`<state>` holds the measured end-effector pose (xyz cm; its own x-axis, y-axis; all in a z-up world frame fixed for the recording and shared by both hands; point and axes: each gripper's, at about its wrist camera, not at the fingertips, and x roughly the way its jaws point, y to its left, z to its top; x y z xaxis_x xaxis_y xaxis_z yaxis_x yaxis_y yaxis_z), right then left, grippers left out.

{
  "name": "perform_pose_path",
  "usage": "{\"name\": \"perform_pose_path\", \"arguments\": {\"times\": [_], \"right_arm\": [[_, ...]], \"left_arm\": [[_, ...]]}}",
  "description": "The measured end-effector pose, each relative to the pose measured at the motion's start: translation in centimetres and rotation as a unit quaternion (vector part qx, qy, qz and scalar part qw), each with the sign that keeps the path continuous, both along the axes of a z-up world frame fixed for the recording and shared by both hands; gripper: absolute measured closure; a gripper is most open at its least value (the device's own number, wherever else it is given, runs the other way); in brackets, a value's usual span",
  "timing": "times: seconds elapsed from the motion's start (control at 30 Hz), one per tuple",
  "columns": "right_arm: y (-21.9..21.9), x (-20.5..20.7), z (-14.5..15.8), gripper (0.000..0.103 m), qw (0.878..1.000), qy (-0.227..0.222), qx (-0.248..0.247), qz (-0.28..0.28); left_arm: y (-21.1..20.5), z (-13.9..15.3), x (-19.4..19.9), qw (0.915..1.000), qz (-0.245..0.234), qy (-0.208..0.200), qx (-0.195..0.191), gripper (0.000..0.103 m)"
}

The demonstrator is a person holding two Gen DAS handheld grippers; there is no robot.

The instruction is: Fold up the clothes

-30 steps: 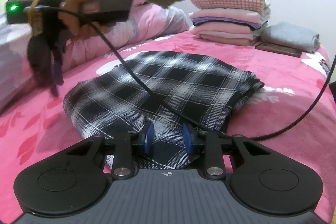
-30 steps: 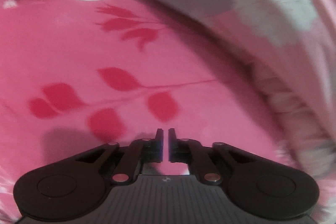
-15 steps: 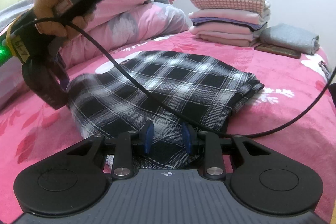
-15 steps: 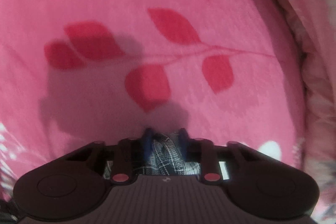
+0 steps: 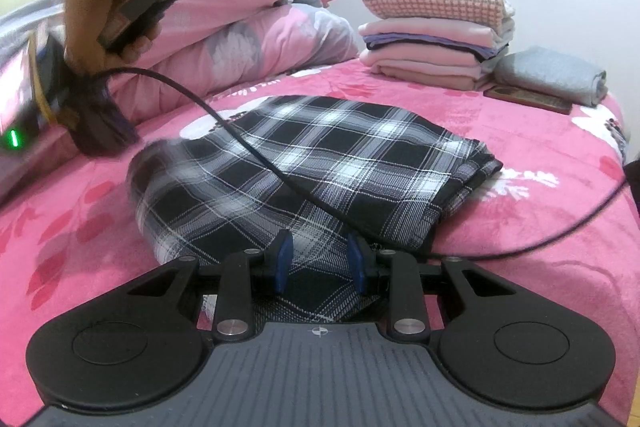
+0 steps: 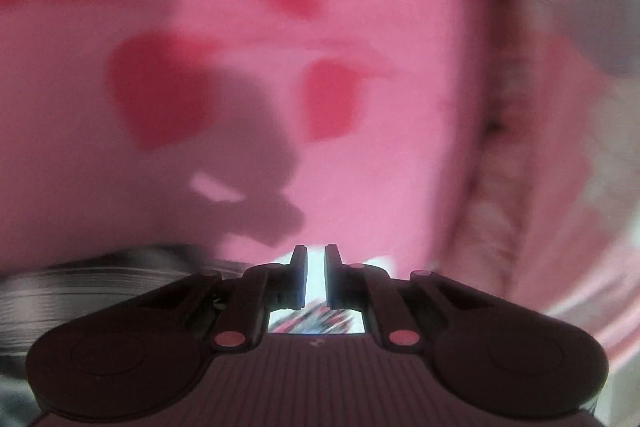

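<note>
A black-and-white plaid cloth (image 5: 320, 163) lies folded on the pink floral blanket (image 5: 520, 227). My left gripper (image 5: 319, 255) sits at the cloth's near edge, its blue pads pressed on a bunched fold. My right gripper (image 5: 108, 143), held by a hand (image 5: 88, 19) in a fuzzy green sleeve, is down at the cloth's far left corner, which is blurred. In the right wrist view the right gripper (image 6: 316, 255) has its jaws closing to a narrow gap. Blurred plaid cloth (image 6: 316, 319) shows between the fingers near their base.
A black cable (image 5: 280, 179) trails across the cloth and off to the right. A stack of folded clothes (image 5: 432, 35) and a grey folded piece (image 5: 552, 75) sit at the back right. A bunched pink duvet (image 5: 248, 39) lies along the back left.
The right gripper dropped from above the blanket to the cloth's far left corner, rolled, and narrowed its jaws on the fabric. The left gripper stayed where it was.
</note>
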<state>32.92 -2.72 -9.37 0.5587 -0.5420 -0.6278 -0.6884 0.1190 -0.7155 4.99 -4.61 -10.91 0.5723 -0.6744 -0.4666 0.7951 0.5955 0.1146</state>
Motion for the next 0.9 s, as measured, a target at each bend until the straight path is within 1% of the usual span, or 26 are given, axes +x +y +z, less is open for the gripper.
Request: {"name": "perform_pose_path", "arguments": {"times": [0.03,0.07,0.1,0.17,0.2,0.23,0.27,0.33,0.43,0.47,0.53,0.57,0.6,0.63,0.67,0.7,0.73,0.77,0.83,0.87,0.9], "right_arm": [[-0.4,0.5,1.7,0.094,0.998,-0.035,0.042,-0.011],[-0.8,1.0,3.4,0.093,0.994,-0.069,0.084,-0.021],[-1.6,1.2,5.4,0.093,0.985,-0.093,0.142,-0.041],[-3.6,0.7,8.8,0.092,0.958,-0.107,0.253,-0.084],[-4.7,0.0,10.0,0.092,0.943,-0.100,0.304,-0.097],[-5.7,-1.0,10.8,0.092,0.930,-0.086,0.343,-0.105],[-6.7,-2.0,11.4,0.092,0.917,-0.069,0.376,-0.112],[-8.2,-4.2,12.1,0.092,0.895,-0.020,0.429,-0.117],[-9.6,-7.1,11.6,0.092,0.871,0.065,0.476,-0.103],[-9.8,-7.5,10.9,0.092,0.867,0.082,0.481,-0.099],[-10.1,-7.4,9.0,0.092,0.864,0.103,0.483,-0.094],[-10.3,-7.1,8.0,0.093,0.858,0.100,0.493,-0.102],[-10.6,-6.5,7.2,0.093,0.845,0.088,0.515,-0.119],[-11.2,-5.6,6.8,0.094,0.826,0.069,0.542,-0.139],[-11.9,-4.6,6.5,0.094,0.805,0.046,0.570,-0.160],[-12.6,-4.0,6.3,0.094,0.788,0.022,0.589,-0.180],[-13.3,-3.6,6.0,0.092,0.773,0.001,0.602,-0.199],[-14.1,-3.4,6.1,0.092,0.757,-0.011,0.616,-0.216],[-15.6,-3.8,7.1,0.092,0.736,-0.027,0.638,-0.225],[-16.4,-4.8,8.1,0.092,0.727,-0.033,0.648,-0.224],[-16.9,-5.6,8.9,0.092,0.722,-0.030,0.656,-0.217]], "left_arm": [[0.0,0.0,0.0,1.0000,0.000,0.000,0.000,0.074],[0.0,0.0,0.0,1.0000,0.000,0.000,0.000,0.074],[0.0,0.0,0.0,1.0000,0.000,0.000,0.000,0.074],[0.0,0.0,0.0,1.0000,0.000,0.001,0.000,0.074],[0.0,0.0,0.0,1.0000,0.000,0.001,0.000,0.074],[0.0,0.1,0.0,1.0000,0.001,0.001,0.000,0.074],[0.0,0.1,-0.1,1.0000,0.002,0.000,0.001,0.073],[0.0,0.2,-0.2,1.0000,0.003,-0.004,0.003,0.073],[0.0,0.2,-0.2,1.0000,0.003,-0.004,0.002,0.072],[0.0,0.2,-0.2,1.0000,0.003,-0.004,0.002,0.072],[0.0,0.2,-0.2,1.0000,0.004,-0.005,0.002,0.072],[0.0,0.2,-0.2,1.0000,0.004,-0.005,0.002,0.072],[0.0,0.2,-0.1,1.0000,0.003,-0.003,0.000,0.072],[0.1,0.2,0.0,1.0000,0.002,0.002,-0.003,0.072],[0.2,0.2,0.2,1.0000,0.002,0.006,-0.005,0.072],[0.3,0.2,0.2,0.9999,0.001,0.009,-0.008,0.072],[0.3,0.2,0.3,0.9999,0.001,0.010,-0.009,0.072],[0.3,0.2,0.2,0.9999,0.001,0.010,-0.009,0.072],[0.3,0.2,0.2,0.9999,0.001,0.011,-0.009,0.072],[0.3,0.2,0.2,0.9999,0.001,0.011,-0.009,0.072],[0.3,0.3,0.3,0.9999,0.001,0.012,-0.010,0.072]]}}
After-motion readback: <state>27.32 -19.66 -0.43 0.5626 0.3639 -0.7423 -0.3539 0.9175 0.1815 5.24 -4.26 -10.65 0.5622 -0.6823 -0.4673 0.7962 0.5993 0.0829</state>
